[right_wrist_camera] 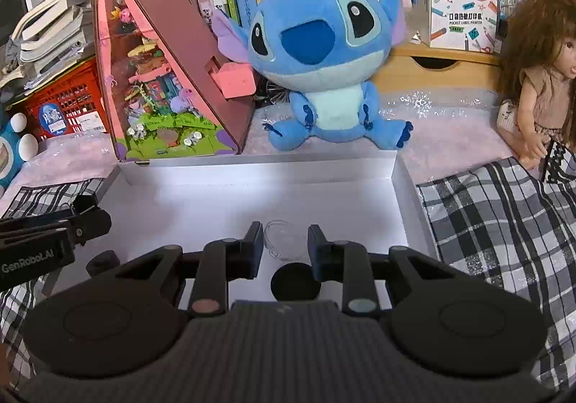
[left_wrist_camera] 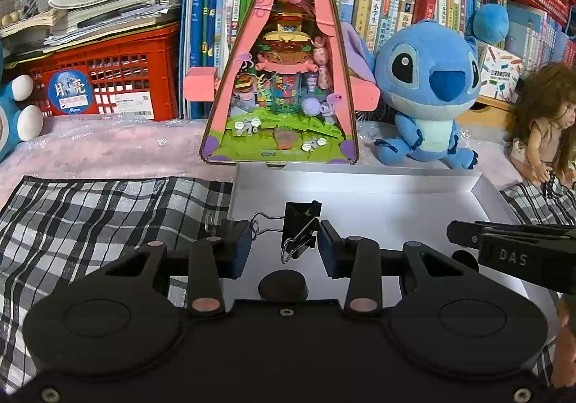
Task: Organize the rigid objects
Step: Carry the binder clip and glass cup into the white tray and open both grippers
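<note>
A black binder clip (left_wrist_camera: pixel 299 228) with wire handles lies in the white open box (left_wrist_camera: pixel 360 183), between the open fingers of my left gripper (left_wrist_camera: pixel 284 244), which do not touch it. In the right wrist view a small clear plastic piece (right_wrist_camera: pixel 282 239) lies on the floor of the white box (right_wrist_camera: pixel 252 165), between the open fingers of my right gripper (right_wrist_camera: pixel 284 246). The right gripper shows in the left wrist view (left_wrist_camera: pixel 504 248) at the right edge. The left gripper shows in the right wrist view (right_wrist_camera: pixel 54 234) at the left edge.
A checked cloth (left_wrist_camera: pixel 108 216) lies under and beside the box. Behind the box stand a pink triangular diorama (left_wrist_camera: pixel 280 79), a blue plush toy (left_wrist_camera: pixel 428 86), a doll (left_wrist_camera: pixel 543 122), a red crate (left_wrist_camera: pixel 108 79) and book rows.
</note>
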A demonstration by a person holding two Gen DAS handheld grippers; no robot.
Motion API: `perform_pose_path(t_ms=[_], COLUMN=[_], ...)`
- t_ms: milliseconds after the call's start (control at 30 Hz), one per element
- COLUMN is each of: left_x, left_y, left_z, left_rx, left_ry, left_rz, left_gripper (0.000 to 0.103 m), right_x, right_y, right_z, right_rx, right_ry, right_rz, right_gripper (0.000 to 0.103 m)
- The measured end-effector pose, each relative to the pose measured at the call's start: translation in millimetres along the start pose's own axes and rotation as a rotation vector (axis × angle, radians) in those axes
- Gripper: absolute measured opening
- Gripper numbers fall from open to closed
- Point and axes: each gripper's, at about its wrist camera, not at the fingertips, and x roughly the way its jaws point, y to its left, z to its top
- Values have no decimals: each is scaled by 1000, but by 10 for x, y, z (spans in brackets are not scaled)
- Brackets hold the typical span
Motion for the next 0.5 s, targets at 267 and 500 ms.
perform_pose_path(t_ms=[267,500], left_x=[7,42], left_y=[22,-69], left_z=[19,6], left_rx=[16,65], left_ry=[11,5], left_rz=[-38,-37], left_gripper=[38,38], right_x=[62,112], right_y=[9,-7], right_z=[-4,-7], right_rx=[-9,-4], right_ry=[10,18], right_rz=[-9,-20], right_gripper=[32,32])
